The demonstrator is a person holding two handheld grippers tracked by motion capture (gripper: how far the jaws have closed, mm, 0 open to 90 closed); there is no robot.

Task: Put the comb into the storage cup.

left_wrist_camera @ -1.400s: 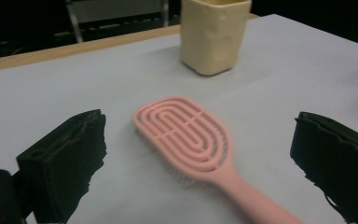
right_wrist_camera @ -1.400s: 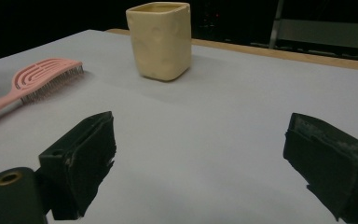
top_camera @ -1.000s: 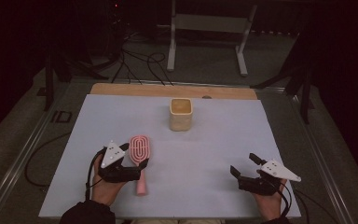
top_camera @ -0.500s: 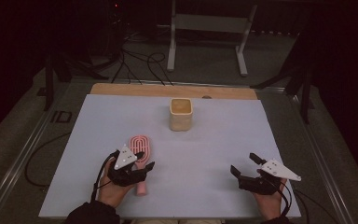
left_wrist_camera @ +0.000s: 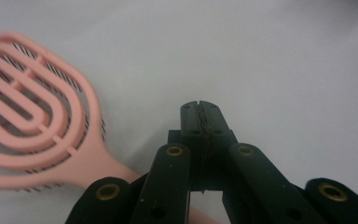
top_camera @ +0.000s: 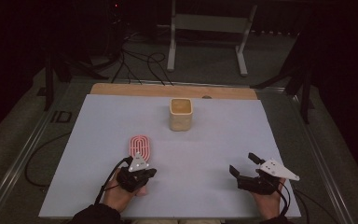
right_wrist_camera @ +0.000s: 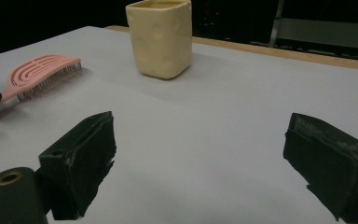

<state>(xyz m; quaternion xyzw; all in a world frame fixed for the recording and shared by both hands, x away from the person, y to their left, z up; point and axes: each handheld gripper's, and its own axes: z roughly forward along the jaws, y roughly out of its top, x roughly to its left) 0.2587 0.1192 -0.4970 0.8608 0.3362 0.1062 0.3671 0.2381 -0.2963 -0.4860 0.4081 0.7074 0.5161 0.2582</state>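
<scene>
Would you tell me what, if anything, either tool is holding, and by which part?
Nothing, it seems: the left tool is shut empty above the handle of the brush; the right tool is open.

A pink hairbrush [top_camera: 140, 147] is seen lying flat on the pale worktop [top_camera: 214, 140], toward its near left corner. Its oval head is made of looped, open ribs, with dark bristles turned down against the surface. The head is pointed toward the far edge, and the handle is run back toward the near edge, where its end is hidden.
</scene>
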